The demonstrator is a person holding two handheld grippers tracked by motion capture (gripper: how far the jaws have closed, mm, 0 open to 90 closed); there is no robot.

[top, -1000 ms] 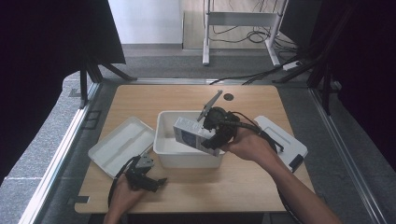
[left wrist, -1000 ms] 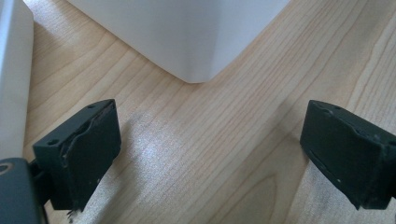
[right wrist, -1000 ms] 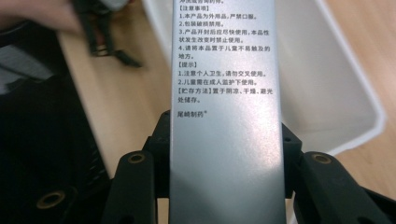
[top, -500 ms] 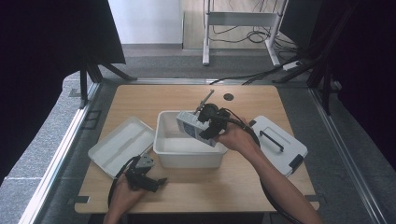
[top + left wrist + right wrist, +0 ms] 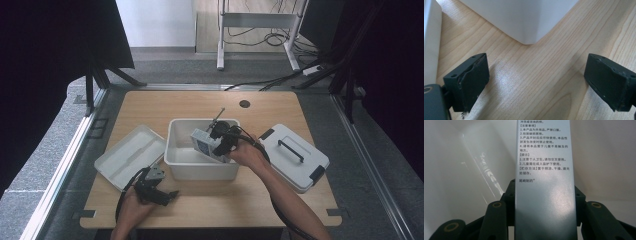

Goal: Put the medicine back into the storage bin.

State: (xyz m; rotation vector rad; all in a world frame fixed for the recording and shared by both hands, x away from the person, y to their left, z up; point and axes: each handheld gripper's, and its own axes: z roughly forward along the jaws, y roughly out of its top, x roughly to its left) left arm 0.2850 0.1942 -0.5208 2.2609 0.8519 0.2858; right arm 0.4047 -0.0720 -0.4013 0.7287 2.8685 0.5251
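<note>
A white open bin [image 5: 176, 131] stands mid-table. My right gripper [image 5: 214, 145] is shut on a flat grey-blue printed box [image 5: 204, 145] and holds it tilted, low inside the bin. In the right gripper view the box [image 5: 545, 177] runs up between the black jaws, its side printed with small text, with the bin's white walls [image 5: 461, 170] behind it. My left gripper [image 5: 167, 196] rests open on the wood near the front edge, left of the bin. In the left gripper view its two pads [image 5: 469, 80] stand wide apart over bare wood, facing a corner of the bin [image 5: 524, 22].
The bin's white lid [image 5: 129, 156] lies flat to its left. A white lidded case with a dark handle [image 5: 292, 156] sits to the right. A round cable hole [image 5: 244, 104] is at the table's back. Cables trail from both grippers.
My right gripper has carried the box down and a little left, from above the bin's rim to inside the bin. The left gripper has stayed put.
</note>
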